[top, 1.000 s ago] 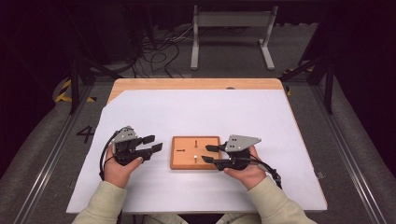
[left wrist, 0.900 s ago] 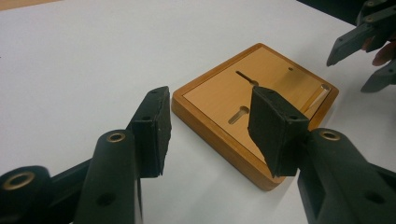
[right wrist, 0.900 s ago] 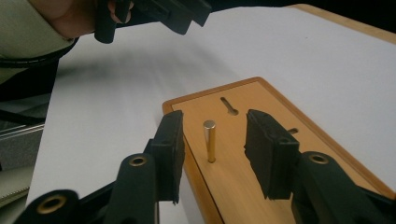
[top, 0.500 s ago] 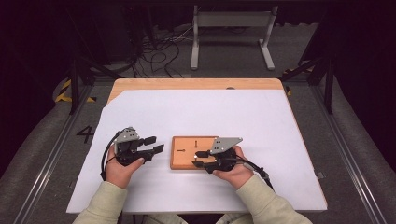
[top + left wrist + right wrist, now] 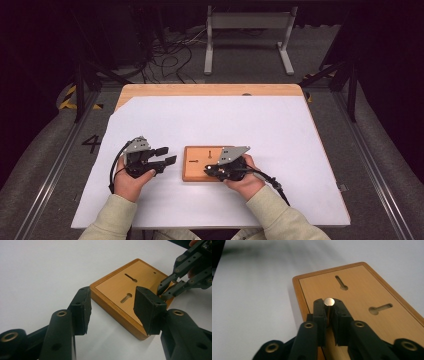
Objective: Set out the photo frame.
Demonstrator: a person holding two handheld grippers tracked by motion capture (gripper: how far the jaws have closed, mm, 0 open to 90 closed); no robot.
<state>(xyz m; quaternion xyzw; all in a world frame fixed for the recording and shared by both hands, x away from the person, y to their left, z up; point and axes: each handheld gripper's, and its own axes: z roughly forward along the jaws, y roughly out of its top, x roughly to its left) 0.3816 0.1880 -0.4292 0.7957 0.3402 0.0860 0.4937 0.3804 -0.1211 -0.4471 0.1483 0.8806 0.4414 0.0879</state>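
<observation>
Pale wooden rectangular table [image 5: 210,90] covered by a white paper sheet [image 5: 215,125], grey carpeted floor [image 5: 40,165] with metal floor rails [image 5: 42,187], tangled black cables [image 5: 170,52], grey metal stand [image 5: 247,22] behind, dark unlit surroundings

We see a recording lab or test studio: a wooden table [image 5: 210,90] covered with a white sheet [image 5: 215,130] stands in a dark room, metal rails [image 5: 50,170] run along the grey floor [image 5: 30,165], loose cables [image 5: 170,55] trail behind, beside a metal stand [image 5: 247,22] and hazard tape [image 5: 67,97].
</observation>
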